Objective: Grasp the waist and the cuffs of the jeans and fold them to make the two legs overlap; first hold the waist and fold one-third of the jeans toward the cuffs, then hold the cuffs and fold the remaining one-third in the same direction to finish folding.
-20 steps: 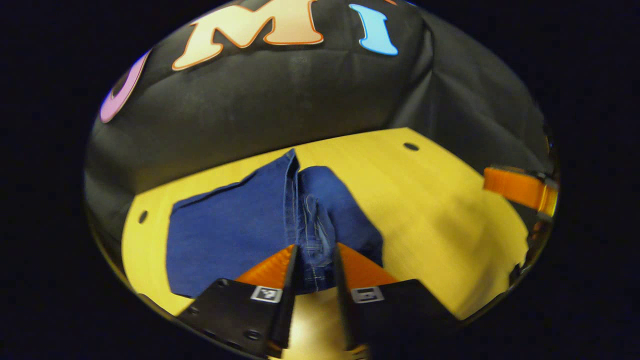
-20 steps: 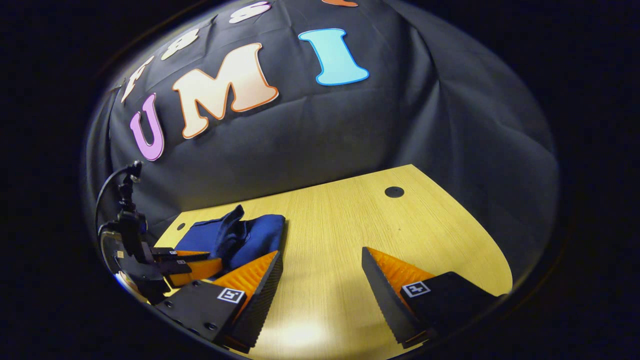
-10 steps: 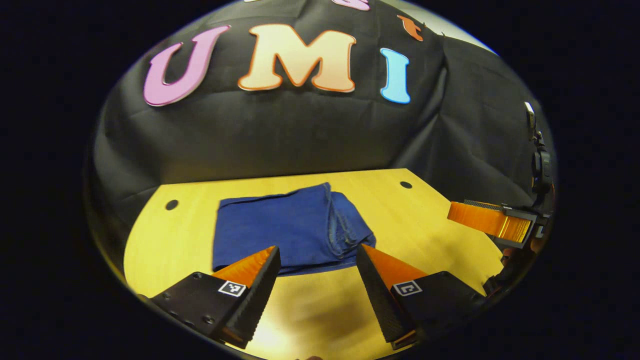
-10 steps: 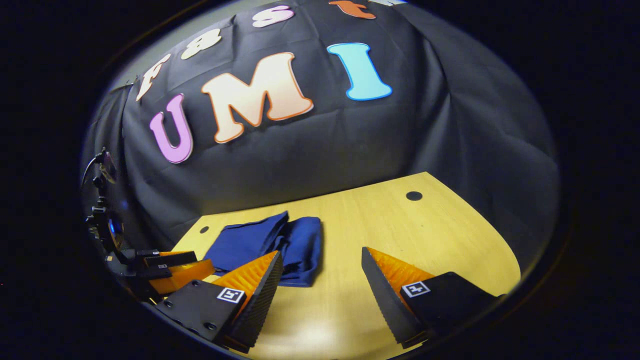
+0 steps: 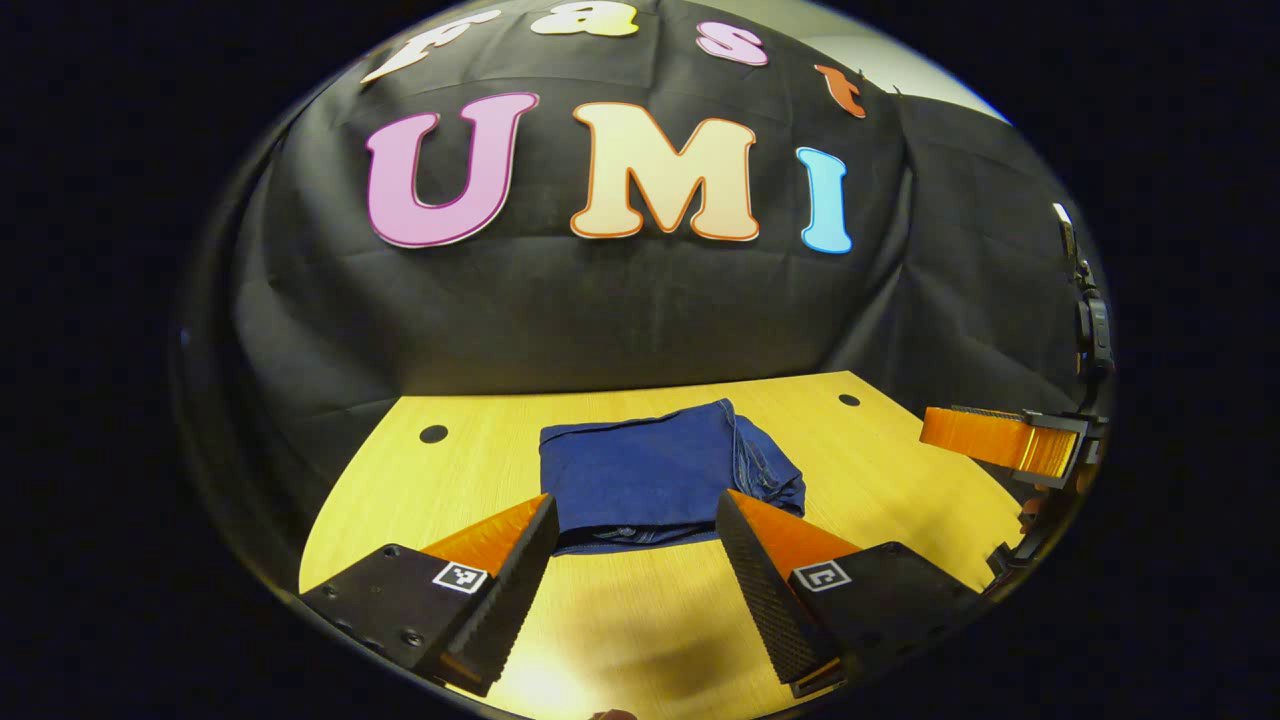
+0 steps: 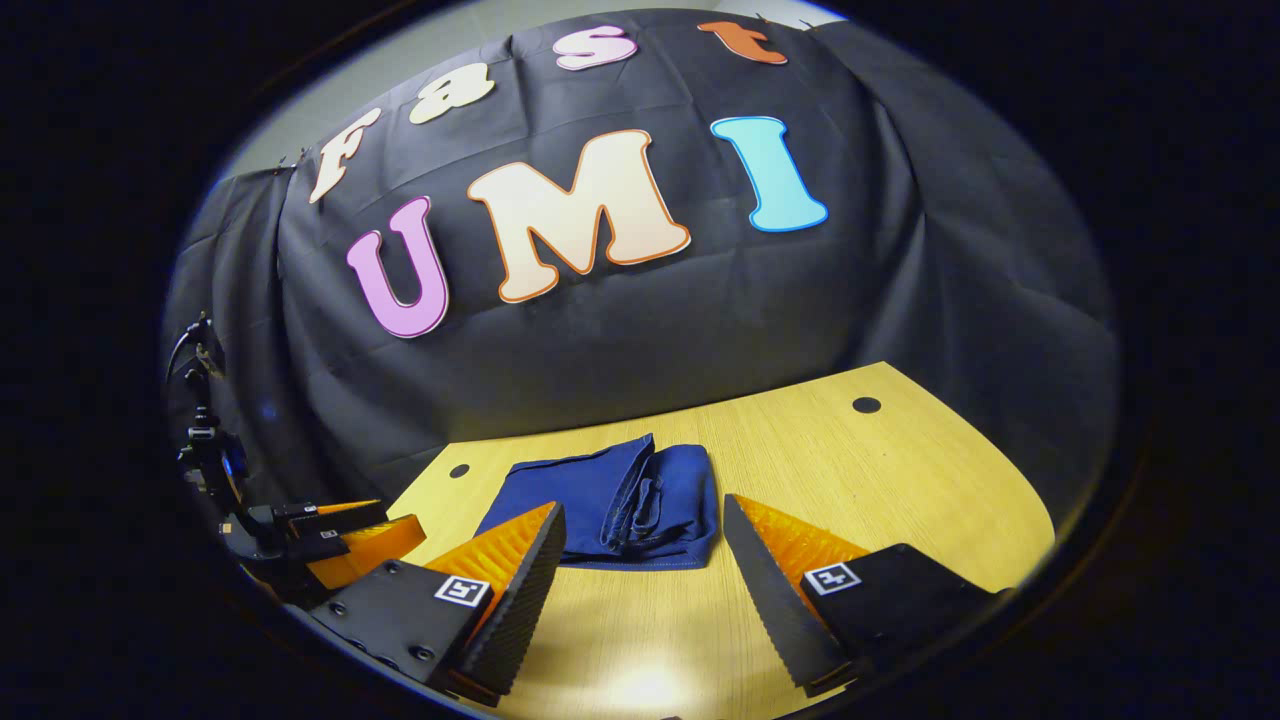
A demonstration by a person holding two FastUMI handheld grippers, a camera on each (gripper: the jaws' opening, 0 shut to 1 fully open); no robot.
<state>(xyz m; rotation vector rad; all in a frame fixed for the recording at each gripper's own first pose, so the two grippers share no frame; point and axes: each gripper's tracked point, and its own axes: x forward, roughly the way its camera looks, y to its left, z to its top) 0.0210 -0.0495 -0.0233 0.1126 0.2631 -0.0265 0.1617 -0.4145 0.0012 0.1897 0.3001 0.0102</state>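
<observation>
The blue jeans (image 5: 660,472) lie folded into a compact stack on the wooden table (image 5: 470,470), with layered edges along their right side. My left gripper (image 5: 635,520) is open, held back from the near edge of the stack, nothing between its fingers. In the right gripper view the jeans (image 6: 610,500) sit just beyond my right gripper (image 6: 645,530), which is open and empty above the table (image 6: 880,480). The right gripper (image 5: 1000,440) also appears at the far right of the left gripper view, and the left gripper (image 6: 330,530) at the lower left of the right gripper view.
The black cloth wall (image 5: 600,310) stands right behind the table. Small round holes (image 5: 433,433) (image 5: 848,400) mark the table's far corners. Bare wood stretches to the right of the jeans (image 6: 900,490).
My left gripper let go of the jeans, opened and drew back from them. The right gripper also pulled back, staying open. The jeans now rest flat in their folded stack.
</observation>
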